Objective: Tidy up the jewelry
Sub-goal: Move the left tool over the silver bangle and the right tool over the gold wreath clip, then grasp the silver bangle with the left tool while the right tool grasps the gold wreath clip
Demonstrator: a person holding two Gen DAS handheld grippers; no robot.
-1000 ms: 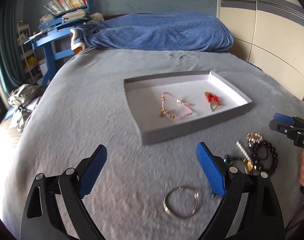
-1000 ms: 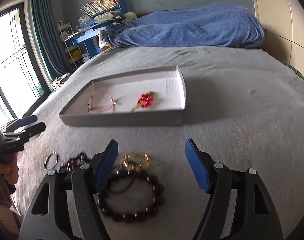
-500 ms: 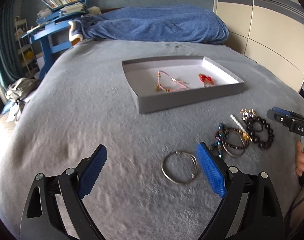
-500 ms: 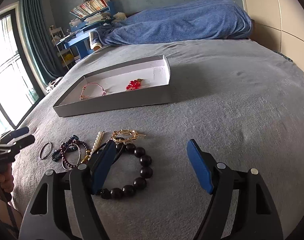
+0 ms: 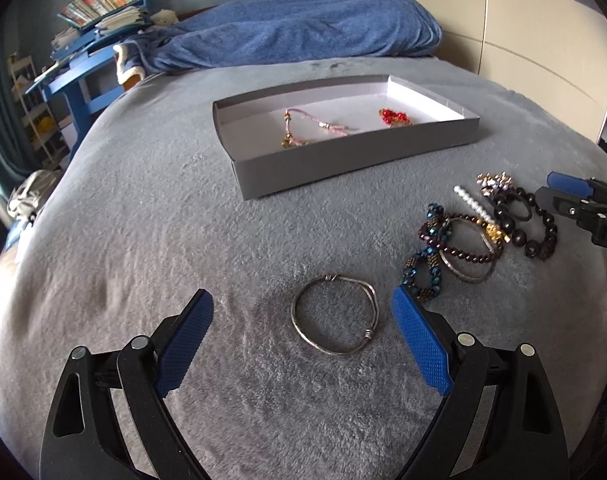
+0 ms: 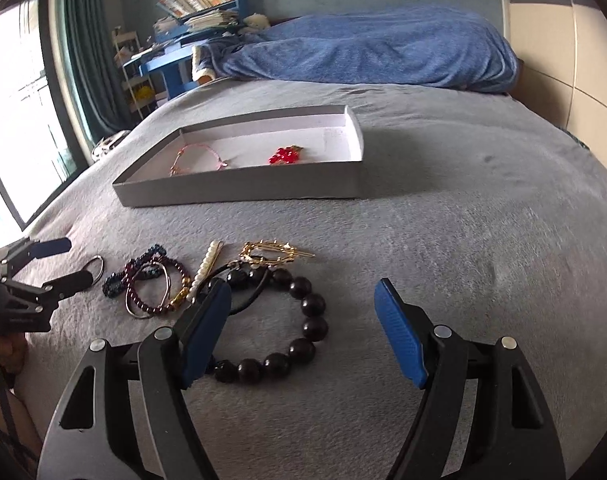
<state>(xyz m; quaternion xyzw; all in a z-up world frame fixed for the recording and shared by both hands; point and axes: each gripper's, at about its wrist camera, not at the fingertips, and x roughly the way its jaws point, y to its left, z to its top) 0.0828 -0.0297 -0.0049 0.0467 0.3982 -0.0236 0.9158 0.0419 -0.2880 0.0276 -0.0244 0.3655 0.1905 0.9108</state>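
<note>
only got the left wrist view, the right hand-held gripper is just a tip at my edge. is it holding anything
Observer: No. The right hand-held gripper stands wide open with nothing pinched.
Operator: where's the black bead bracelet relative to it
Observer: The black bead bracelet lies flat on the grey blanket, mostly in the gap between the jaws. The gripper's left finger hides its near-left part.
Operator: gold thing behind it is a blur for me, what is it
Observer: A gold wreath-shaped pin, lying just beyond the bracelet's far beads, with a thin point sticking out to the right.
</note>
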